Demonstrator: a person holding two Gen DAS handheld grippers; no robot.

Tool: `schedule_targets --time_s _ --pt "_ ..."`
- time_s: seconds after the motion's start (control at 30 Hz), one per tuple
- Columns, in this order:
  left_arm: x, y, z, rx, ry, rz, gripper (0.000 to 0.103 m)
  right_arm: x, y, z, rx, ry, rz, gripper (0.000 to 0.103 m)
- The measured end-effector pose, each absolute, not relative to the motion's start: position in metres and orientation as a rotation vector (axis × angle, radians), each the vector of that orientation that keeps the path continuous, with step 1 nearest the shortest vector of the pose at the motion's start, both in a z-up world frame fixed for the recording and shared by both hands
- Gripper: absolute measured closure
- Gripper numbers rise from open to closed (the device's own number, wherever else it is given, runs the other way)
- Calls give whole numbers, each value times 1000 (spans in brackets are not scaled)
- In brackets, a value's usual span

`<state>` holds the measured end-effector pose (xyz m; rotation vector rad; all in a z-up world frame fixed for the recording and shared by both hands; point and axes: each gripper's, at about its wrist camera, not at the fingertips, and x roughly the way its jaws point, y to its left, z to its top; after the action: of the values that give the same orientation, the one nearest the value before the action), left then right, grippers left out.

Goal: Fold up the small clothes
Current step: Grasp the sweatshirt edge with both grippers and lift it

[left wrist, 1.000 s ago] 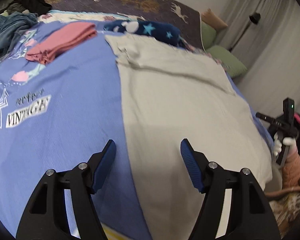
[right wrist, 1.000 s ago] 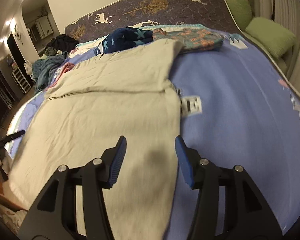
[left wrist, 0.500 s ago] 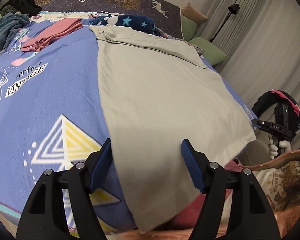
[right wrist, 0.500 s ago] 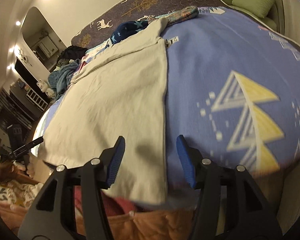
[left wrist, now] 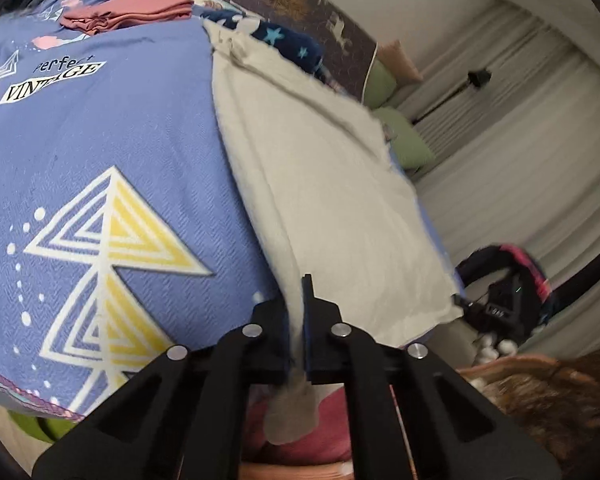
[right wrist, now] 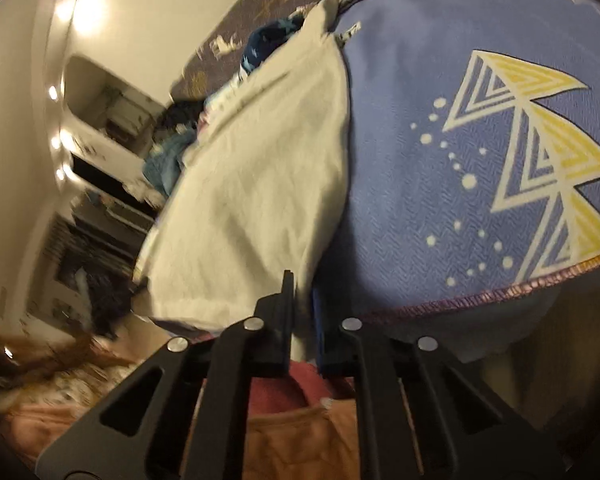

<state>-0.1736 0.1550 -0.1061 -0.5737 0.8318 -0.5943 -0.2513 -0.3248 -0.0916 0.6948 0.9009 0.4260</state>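
Observation:
A beige garment (left wrist: 320,184) lies flat along the blue printed bedspread (left wrist: 100,140), its near hem hanging over the bed's front edge. My left gripper (left wrist: 296,292) is shut on the hem's left corner, and a fold of cloth droops out below the pads. In the right wrist view the same beige garment (right wrist: 260,184) stretches away to the upper left across the bedspread (right wrist: 480,160). My right gripper (right wrist: 302,284) has its jaws closing on the hem's right corner, with the cloth pinched between the pads.
Folded pink clothes (left wrist: 128,12) and a navy star-print garment (left wrist: 284,40) lie at the far end of the bed. Green pillows (left wrist: 408,140) and a floor lamp (left wrist: 476,78) stand by the curtains. A teal heap of clothes (right wrist: 164,160) sits far left.
Both grippers drew back along the garment to the bed's near edge, rolled, and went from open to shut on the hem corners.

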Motion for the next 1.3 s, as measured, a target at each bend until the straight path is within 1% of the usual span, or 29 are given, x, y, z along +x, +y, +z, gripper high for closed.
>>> schedule_targets --time_s 0.1,0.2,0.27,0.37,0.47,0.57,0.83,1.07,1.3 --pt "-176 153 -64 -612 658 -677 100 -250 -327 -59 749 729 539 96" --pt "-169 149 -24 -613 527 -718 100 -239 -328 -6 763 514 660 96" --pt "-162 150 -1 -629 440 -728 100 -230 -329 18 760 430 686 96" --pt "-155 159 17 -681 342 -724 99 -216 -327 47 743 342 687 96" --pt "-151 164 16 -744 313 -728 99 -211 -325 56 727 313 675 96" --pt "-143 167 12 -775 341 -735 99 -205 -331 54 733 311 660 96" --pt "-109 164 23 -744 373 -740 99 -158 -330 56 707 346 609 95" --pt "-45 160 38 -718 395 -702 99 -85 -327 66 669 379 555 95" --pt "50 159 38 -723 453 -594 99 16 -326 65 621 444 449 94"
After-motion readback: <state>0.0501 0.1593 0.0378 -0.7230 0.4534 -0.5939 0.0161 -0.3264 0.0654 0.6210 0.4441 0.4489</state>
